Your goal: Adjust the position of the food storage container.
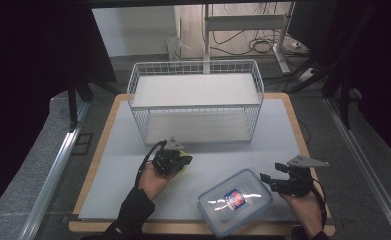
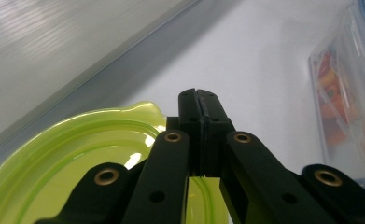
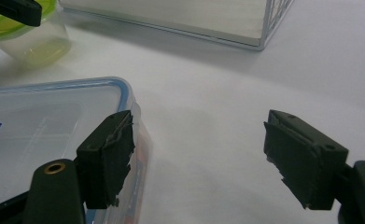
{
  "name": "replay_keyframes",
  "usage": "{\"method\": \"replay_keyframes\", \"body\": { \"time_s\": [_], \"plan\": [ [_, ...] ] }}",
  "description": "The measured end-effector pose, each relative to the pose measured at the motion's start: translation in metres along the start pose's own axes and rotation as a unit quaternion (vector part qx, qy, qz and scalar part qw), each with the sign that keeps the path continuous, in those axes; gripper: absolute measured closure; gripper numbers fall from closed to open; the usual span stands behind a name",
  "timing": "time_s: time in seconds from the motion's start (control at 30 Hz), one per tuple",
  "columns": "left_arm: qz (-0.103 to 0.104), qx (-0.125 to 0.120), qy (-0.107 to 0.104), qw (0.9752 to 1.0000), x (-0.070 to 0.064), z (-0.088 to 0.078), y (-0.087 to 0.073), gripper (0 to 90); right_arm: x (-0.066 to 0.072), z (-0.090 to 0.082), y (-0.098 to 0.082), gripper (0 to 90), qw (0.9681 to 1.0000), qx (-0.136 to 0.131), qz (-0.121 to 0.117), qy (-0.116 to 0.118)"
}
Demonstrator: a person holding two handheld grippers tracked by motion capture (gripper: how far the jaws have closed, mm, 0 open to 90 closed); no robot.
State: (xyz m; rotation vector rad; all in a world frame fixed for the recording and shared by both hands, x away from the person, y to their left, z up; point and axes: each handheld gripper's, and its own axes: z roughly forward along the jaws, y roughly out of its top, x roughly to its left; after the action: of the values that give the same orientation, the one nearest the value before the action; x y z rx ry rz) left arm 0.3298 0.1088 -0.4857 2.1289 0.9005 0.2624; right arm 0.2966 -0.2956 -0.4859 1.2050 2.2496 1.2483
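Note:
A small round clear tub with a yellow-green lid [image 1: 185, 168] [image 2: 54, 154] [image 3: 33, 39] stands left of centre on the table. My left gripper [image 1: 179, 159] [image 2: 199, 95] hovers over that lid with its jaws pressed together; no lid edge shows between them. A black piece of it [image 3: 12, 11] lies over the lid in the right gripper view. A flat rectangular clear box with a blue-rimmed lid and a red-blue label [image 1: 234, 200] [image 3: 45, 121] [image 2: 348, 93] lies at the front. My right gripper [image 1: 274, 173] [image 3: 203, 149] stands open at the box's right end, one finger [image 3: 108, 156] beside its corner.
A white wire basket with a shelf [image 1: 195, 67] [image 3: 259, 44] stands at the back of the pale board [image 1: 128, 165]. Beyond the table's far edge are desk legs and cables on the floor [image 1: 263, 45]. Metal rails run along both sides.

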Motion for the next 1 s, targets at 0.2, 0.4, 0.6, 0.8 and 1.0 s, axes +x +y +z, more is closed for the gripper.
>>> {"method": "replay_keyframes", "body": {
  "time_s": [0.2, 0.4, 0.6, 0.8, 1.0],
  "plan": [
    [-0.013, -0.003, 0.014, 0.9998, 0.01, -0.011, -0.01, 90.0, 0.0, 0.0, 0.0, 24.3, 1.0, 0.0, 0.001, 0.001],
    [-0.021, -0.005, 0.027, 0.9994, 0.019, -0.019, -0.017, 90.0, 0.0, 0.0, 0.0, 24.3, 1.0, 0.0, 0.001, 0.001],
    [-0.036, -0.005, 0.044, 0.9984, 0.03, -0.032, -0.028, 90.0, -0.001, 0.0, 0.0, 24.3, 1.0, 0.001, 0.002, 0.001],
    [-0.056, -0.01, 0.064, 0.9963, 0.046, -0.046, -0.041, 90.0, -0.001, 0.001, -0.001, 24.1, 1.0, 0.001, 0.003, 0.001],
    [-0.054, -0.011, 0.07, 0.996, 0.043, -0.048, -0.043, 87.7, -0.001, 0.001, 0.0, 24.2, 1.0, 0.002, 0.003, -0.001]
  ]
}}
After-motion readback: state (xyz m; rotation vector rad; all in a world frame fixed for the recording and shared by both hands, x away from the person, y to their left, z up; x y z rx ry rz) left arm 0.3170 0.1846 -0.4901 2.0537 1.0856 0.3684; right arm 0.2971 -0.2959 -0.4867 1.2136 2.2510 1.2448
